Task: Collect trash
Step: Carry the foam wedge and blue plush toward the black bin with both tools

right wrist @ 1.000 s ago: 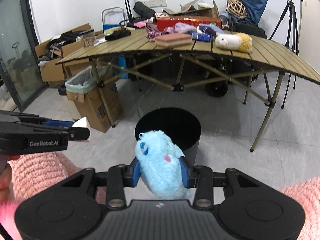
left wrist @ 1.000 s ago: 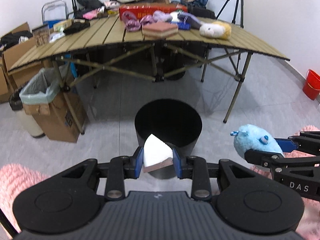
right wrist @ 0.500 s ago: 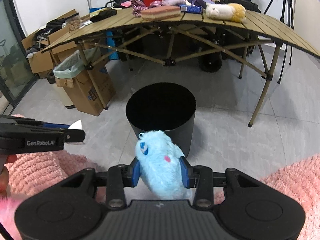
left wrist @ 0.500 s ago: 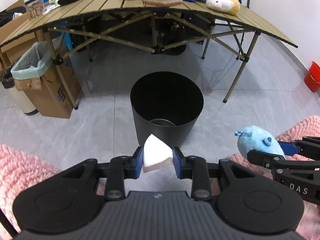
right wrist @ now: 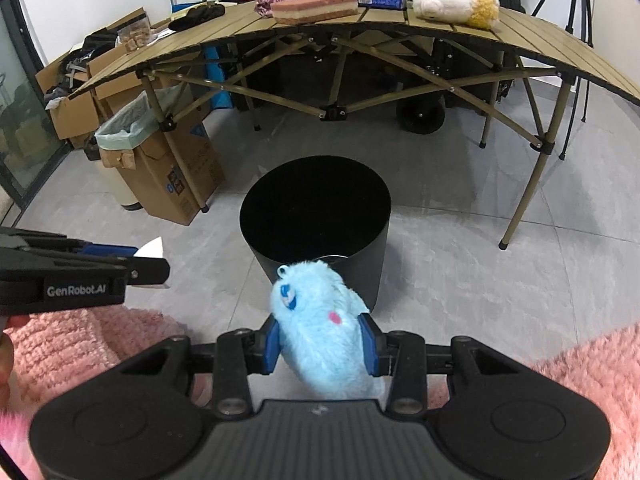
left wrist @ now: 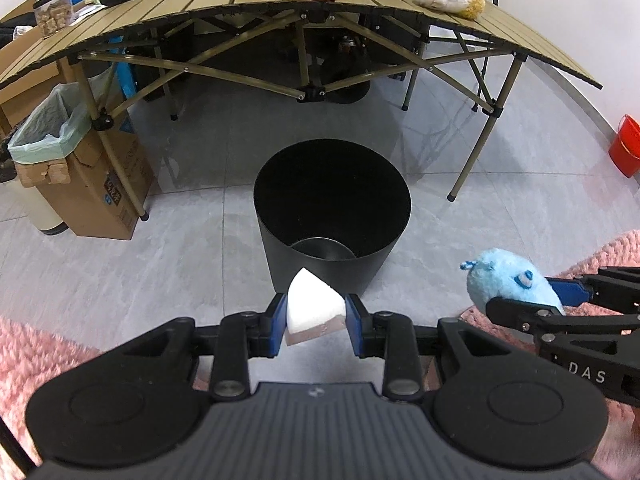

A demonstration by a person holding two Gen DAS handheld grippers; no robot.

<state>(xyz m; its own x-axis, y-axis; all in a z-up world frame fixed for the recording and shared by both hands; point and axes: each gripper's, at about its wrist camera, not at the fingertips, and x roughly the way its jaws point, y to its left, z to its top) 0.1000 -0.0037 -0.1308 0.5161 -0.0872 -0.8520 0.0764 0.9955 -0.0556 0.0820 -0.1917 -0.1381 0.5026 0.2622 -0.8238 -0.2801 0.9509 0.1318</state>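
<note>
Left gripper [left wrist: 316, 320] and right gripper [right wrist: 322, 342] both tilt steeply downward side by side, each one's jaws clamped on its load.

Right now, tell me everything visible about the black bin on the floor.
The black bin is a round, open-topped container, smooth and matte, standing upright on grey floor tiles in front of the folding table. Its dark interior shows a bare bottom where visible. Nothing touches it; the white sponge wedge and blue plush toy are held short of its near rim.

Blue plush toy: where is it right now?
The blue plush toy is clamped in the right tongs, held just short of the black bin, to the right of the white sponge wedge.
</note>
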